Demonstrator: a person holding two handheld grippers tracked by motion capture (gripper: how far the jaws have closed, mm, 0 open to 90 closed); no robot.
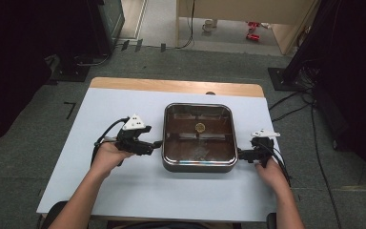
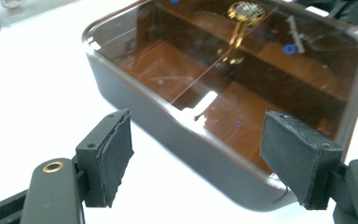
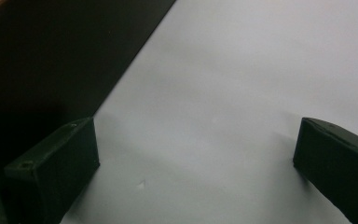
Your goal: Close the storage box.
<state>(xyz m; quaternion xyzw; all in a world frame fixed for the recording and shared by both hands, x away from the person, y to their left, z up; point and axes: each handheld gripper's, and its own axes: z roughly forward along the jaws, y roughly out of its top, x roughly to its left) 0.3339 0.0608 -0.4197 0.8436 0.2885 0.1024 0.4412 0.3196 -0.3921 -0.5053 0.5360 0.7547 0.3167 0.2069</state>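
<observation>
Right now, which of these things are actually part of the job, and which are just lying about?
In the job:
square pan
left gripper, open beside it
right gripper, open at its other side

Lying about:
red things on the far floor
floor cables

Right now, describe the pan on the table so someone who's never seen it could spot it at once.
On the white sheet covering the table sits the square pan, between the two hand-held grippers. It is the one container there: rounded corners, shiny metal rim, brown glass lid with a small gold knob at its centre.
</observation>
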